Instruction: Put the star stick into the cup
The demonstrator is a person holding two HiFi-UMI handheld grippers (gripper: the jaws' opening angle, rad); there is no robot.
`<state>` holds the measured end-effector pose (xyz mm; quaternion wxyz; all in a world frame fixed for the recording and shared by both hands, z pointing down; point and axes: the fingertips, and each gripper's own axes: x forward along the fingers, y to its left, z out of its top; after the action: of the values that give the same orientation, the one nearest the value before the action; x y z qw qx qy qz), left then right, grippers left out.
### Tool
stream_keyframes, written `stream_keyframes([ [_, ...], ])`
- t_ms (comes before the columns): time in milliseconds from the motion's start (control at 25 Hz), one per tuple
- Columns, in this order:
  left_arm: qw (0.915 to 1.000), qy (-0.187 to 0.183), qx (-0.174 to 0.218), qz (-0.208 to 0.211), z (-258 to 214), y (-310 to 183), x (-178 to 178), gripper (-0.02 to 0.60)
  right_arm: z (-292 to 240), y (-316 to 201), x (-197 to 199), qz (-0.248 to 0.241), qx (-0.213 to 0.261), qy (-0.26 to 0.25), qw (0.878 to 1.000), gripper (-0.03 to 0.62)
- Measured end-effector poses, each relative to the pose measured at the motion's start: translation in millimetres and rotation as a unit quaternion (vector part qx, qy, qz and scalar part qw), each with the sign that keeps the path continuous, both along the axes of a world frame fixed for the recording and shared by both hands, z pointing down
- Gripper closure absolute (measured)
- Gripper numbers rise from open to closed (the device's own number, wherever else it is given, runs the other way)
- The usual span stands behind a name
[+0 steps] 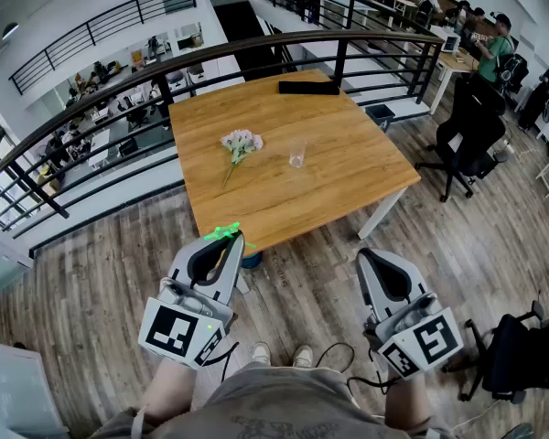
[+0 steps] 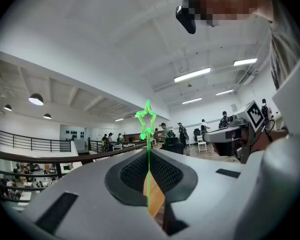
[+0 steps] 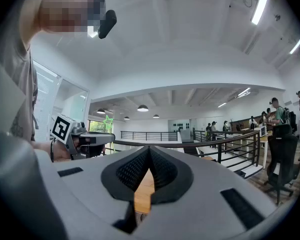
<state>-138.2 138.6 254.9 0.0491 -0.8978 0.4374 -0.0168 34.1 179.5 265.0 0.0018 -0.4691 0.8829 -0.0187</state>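
1. The left claw [image 1: 226, 241] is clamped shut on the thin stem of the green star stick [image 2: 147, 120], near the front edge of the wooden table [image 1: 348, 167].
2. The right claw [image 1: 367, 257] is closed, with nothing in it.
3. The clear cup [image 1: 296, 156] stands mid-table, well apart from the stick, with flowers [image 1: 241, 143] nearby.

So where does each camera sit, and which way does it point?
Head view: on the person's head, looking steeply down at the wooden table with cup and flowers; forearms, shoes, left gripper and right gripper show.
Left gripper view: on the left gripper, looking along its jaws, shut on the star stick, up toward the ceiling; the person's torso shows.
Right gripper view: on the right gripper, looking along its empty, shut jaws toward the railing; the torso shows.
Shared: each gripper view shows the other gripper and the star stick.
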Motion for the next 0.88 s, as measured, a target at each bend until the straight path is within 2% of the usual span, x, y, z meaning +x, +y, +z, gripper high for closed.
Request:
stream_keyframes([
  [200, 0.9999, 0.008, -0.011, -0.001, 0, 0, -1, 0.56, -5, 2, 3, 0.001, 0.004, -0.027, 1.0, 0.565],
  [600, 0.9998, 0.005, -0.019, -0.005, 5, 5, 20, 0.56, 4, 7, 17, -0.017, -0.006, -0.011, 1.0, 0.565],
  [880, 0.9996, 0.003, -0.016, -0.023, 8, 8, 42, 0.56, 17, 7, 34, -0.042, -0.011, -0.001, 0.999, 0.565],
])
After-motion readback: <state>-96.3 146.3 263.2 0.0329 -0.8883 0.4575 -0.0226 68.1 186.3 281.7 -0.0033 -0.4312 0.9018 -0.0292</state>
